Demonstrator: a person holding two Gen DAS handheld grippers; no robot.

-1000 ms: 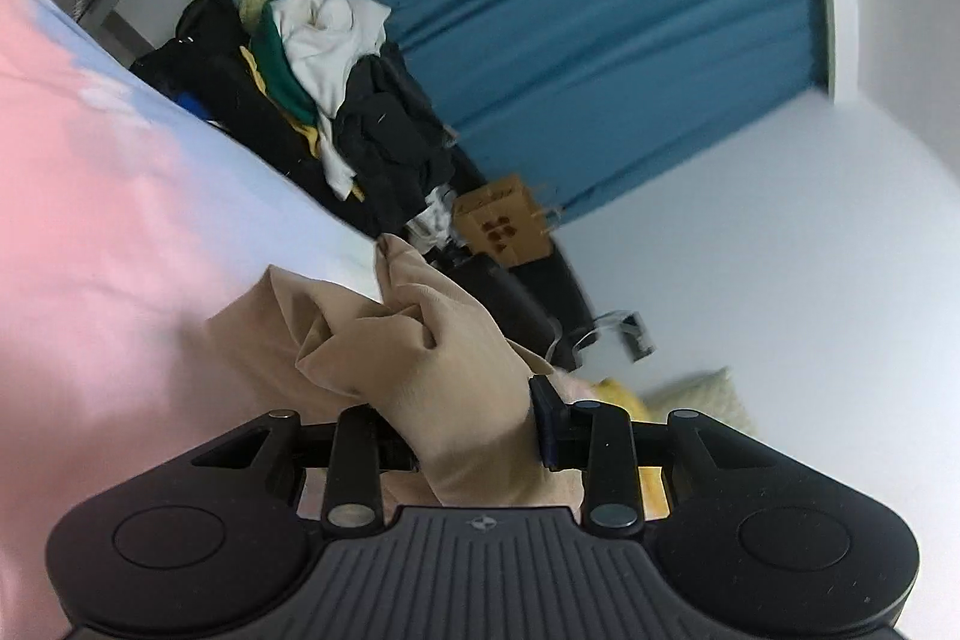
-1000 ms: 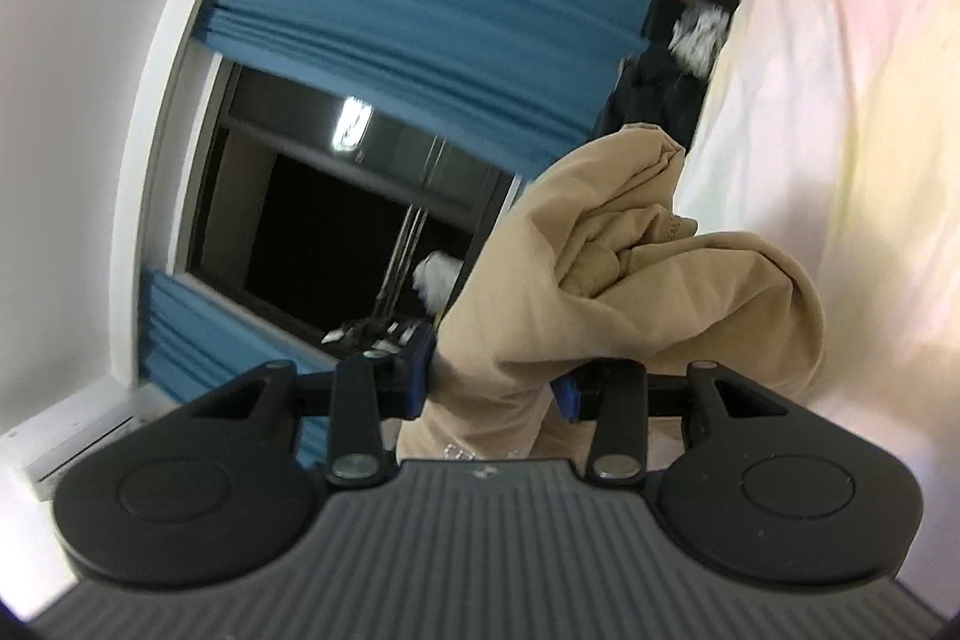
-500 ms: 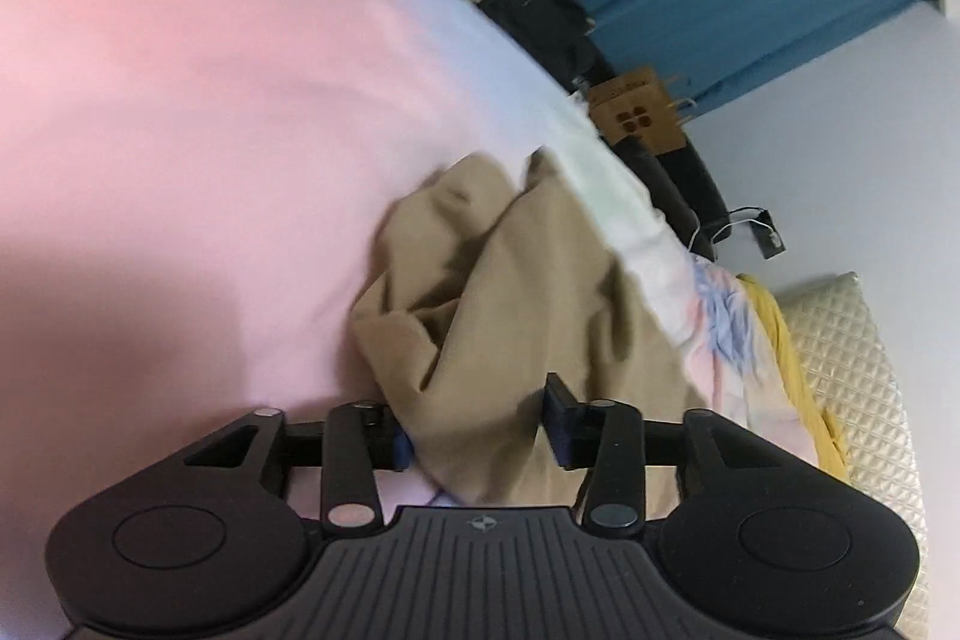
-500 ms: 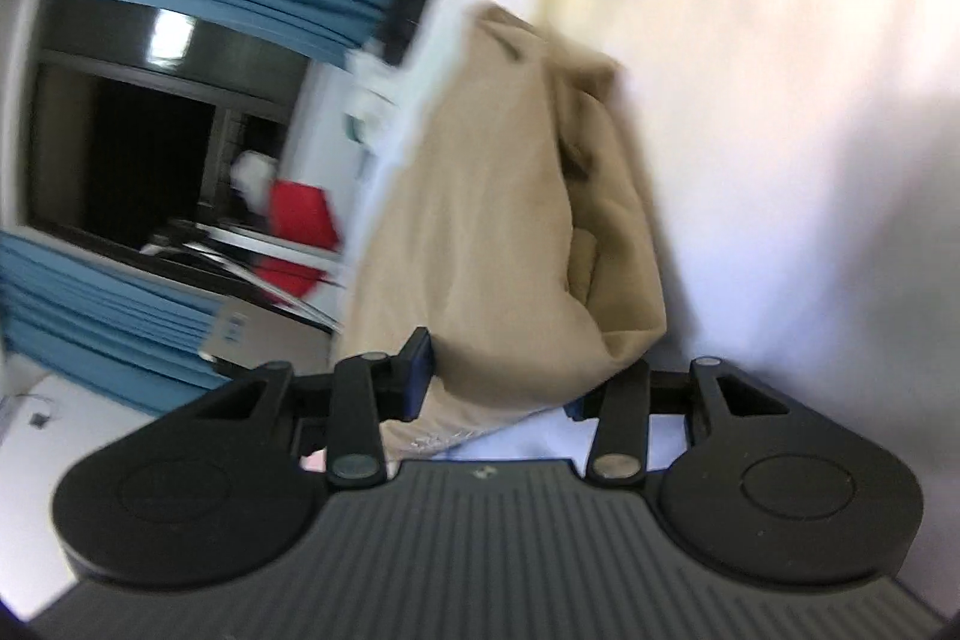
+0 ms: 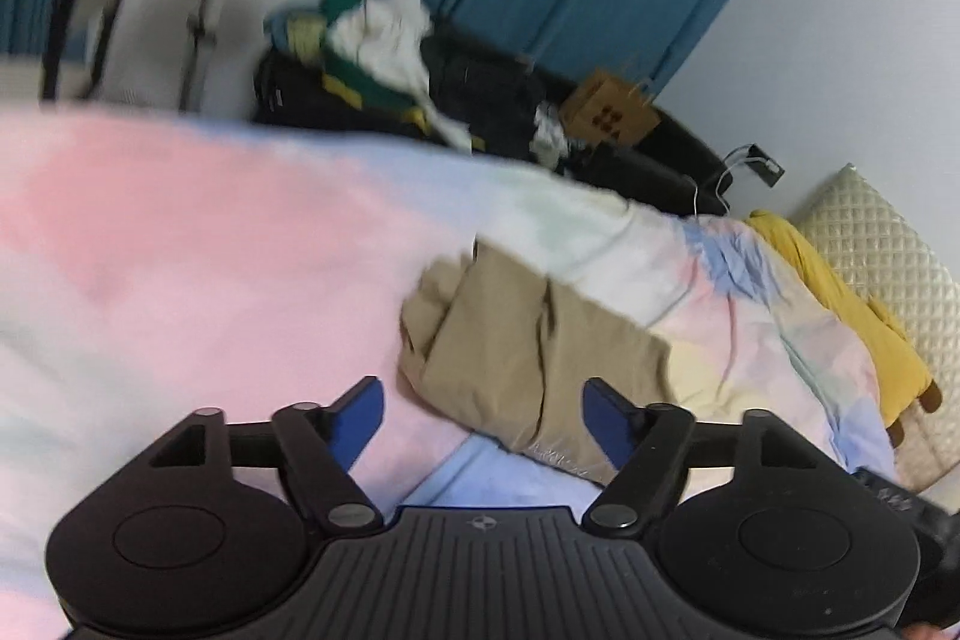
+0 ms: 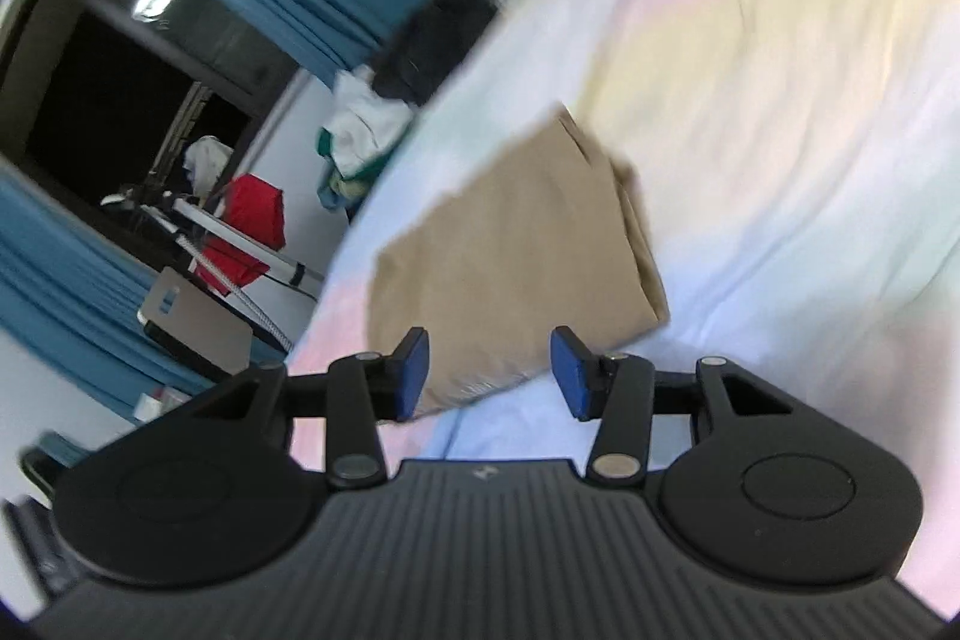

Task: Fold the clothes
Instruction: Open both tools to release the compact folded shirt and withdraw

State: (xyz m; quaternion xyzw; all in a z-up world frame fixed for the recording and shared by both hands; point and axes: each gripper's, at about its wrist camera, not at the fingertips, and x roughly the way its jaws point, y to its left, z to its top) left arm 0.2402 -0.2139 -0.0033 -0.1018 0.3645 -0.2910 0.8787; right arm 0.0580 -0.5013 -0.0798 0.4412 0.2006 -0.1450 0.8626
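The left claw (image 5: 483, 415) has its jaws opening wide, blue pads (image 5: 359, 415) clear of any cloth; nothing is held. The right claw (image 6: 489, 370) is opening too, narrower, and empty: its left pad overlaps the cloth's near edge in view, though pressing contact is not evident. Just ahead of both claws lies the folded tan garment (image 5: 528, 346), flat on the pastel bedspread (image 5: 180, 268). From the left claw the garment sits ahead and slightly right; from the right claw, ahead and slightly left, its long axis running away from the claw. Neither looks clearly nearer. Beyond the garment, past the bed's far edge, a heap of clothes (image 5: 372, 52) waits, probably the next source.
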